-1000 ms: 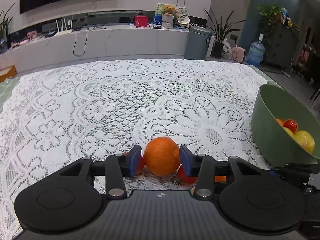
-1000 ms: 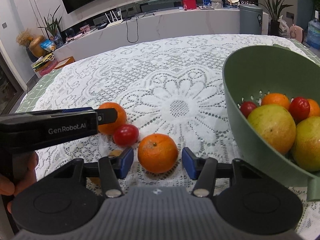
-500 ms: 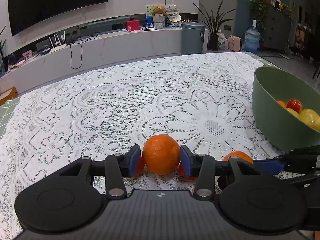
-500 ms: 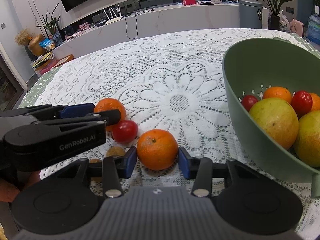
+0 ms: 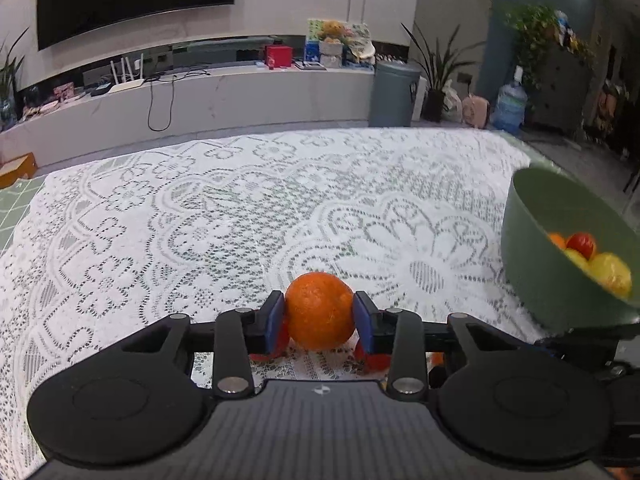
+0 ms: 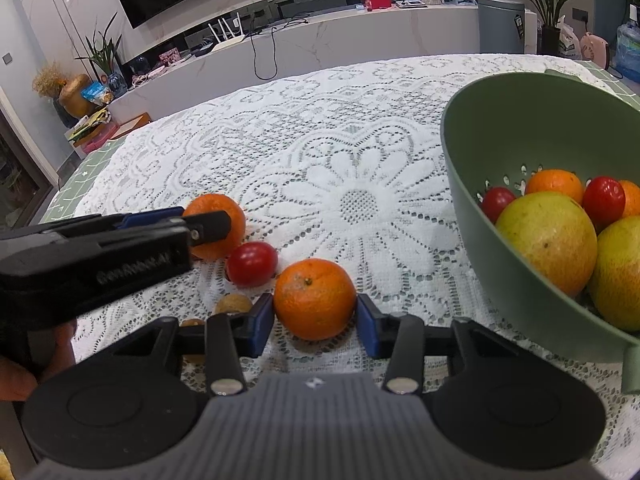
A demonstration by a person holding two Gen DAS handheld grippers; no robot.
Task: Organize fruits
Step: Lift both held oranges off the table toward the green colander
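My left gripper (image 5: pixel 319 322) is shut on an orange (image 5: pixel 319 310) and holds it just above the lace cloth; in the right wrist view it shows at the left (image 6: pixel 208 226) with that orange (image 6: pixel 224 210). My right gripper (image 6: pixel 315 322) is shut on a second orange (image 6: pixel 315 298) that rests on the cloth. A red cherry tomato (image 6: pixel 251 263) lies between the two oranges. The green colander bowl (image 6: pixel 500 128) at the right holds oranges, tomatoes and two large yellow-green fruits; it also shows in the left wrist view (image 5: pixel 536 216).
Two small brown nuts (image 6: pixel 233 304) lie by my right gripper's left finger. The white lace tablecloth (image 5: pixel 224 216) covers the table, with a green mat edge (image 6: pixel 66 196) at the left. A long counter and a grey bin stand beyond the table.
My left gripper has lifted its orange slightly off the cloth. My right gripper's pads have closed onto the second orange.
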